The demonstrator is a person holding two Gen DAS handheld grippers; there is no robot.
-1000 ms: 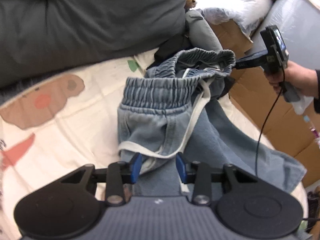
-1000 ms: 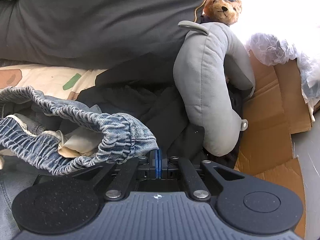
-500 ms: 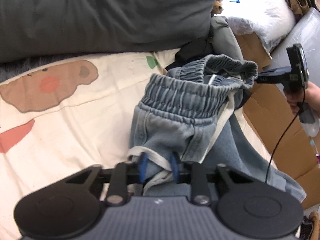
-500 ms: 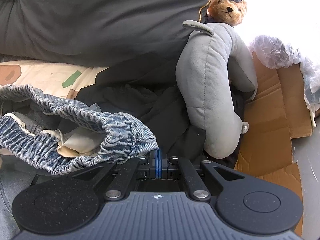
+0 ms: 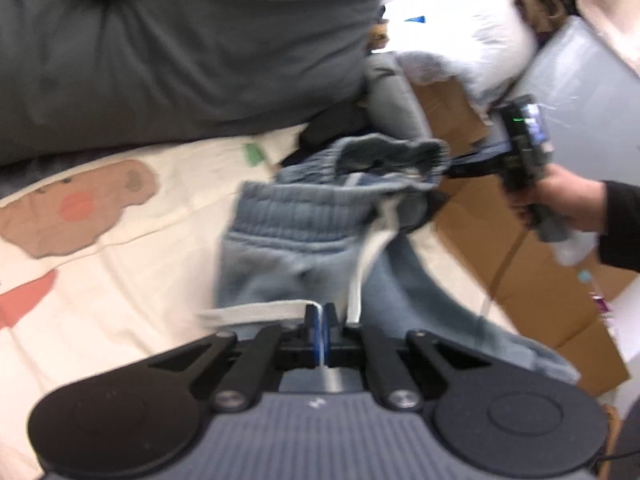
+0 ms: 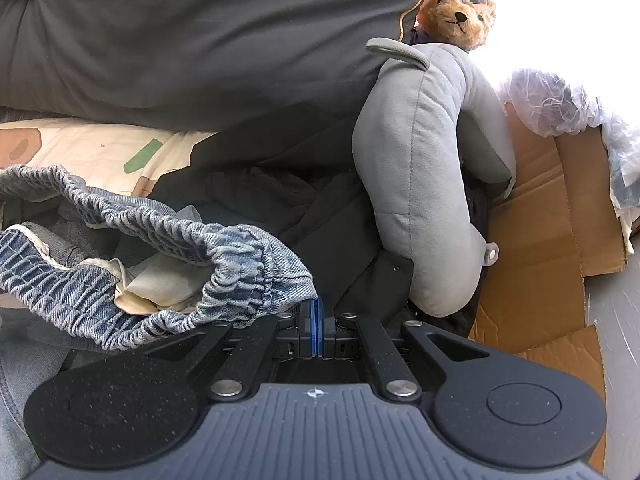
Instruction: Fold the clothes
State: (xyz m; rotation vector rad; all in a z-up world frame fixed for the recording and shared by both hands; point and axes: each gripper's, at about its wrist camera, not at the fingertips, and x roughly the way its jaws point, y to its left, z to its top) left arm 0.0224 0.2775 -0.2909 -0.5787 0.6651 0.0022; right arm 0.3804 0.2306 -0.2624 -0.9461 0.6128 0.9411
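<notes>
Blue denim trousers point(image 5: 288, 248) with an elastic waistband lie on the cream patterned sheet point(image 5: 100, 280). The left wrist view is blurred. In it my left gripper point(image 5: 320, 316) is closing tight on the trousers' white drawstring point(image 5: 256, 310), which is pinched between the blue pads and stretched to the left. My right gripper point(image 6: 318, 320) is shut on the far end of the gathered waistband point(image 6: 240, 256) and holds it raised. The left wrist view shows a hand point(image 5: 560, 196) holding that right gripper point(image 5: 448, 168) at the waistband's right end.
A dark grey duvet point(image 5: 180, 60) fills the back. A black garment point(image 6: 280, 208), a grey plush pillow point(image 6: 420, 180) and a teddy bear point(image 6: 460, 20) lie behind the trousers. Flattened cardboard point(image 6: 540, 260) and a plastic-wrapped bundle point(image 6: 552, 104) are on the right.
My left gripper went from open around the drawstring to shut on it and lifted, pulling the string taut. The right gripper kept still, shut on the waistband.
</notes>
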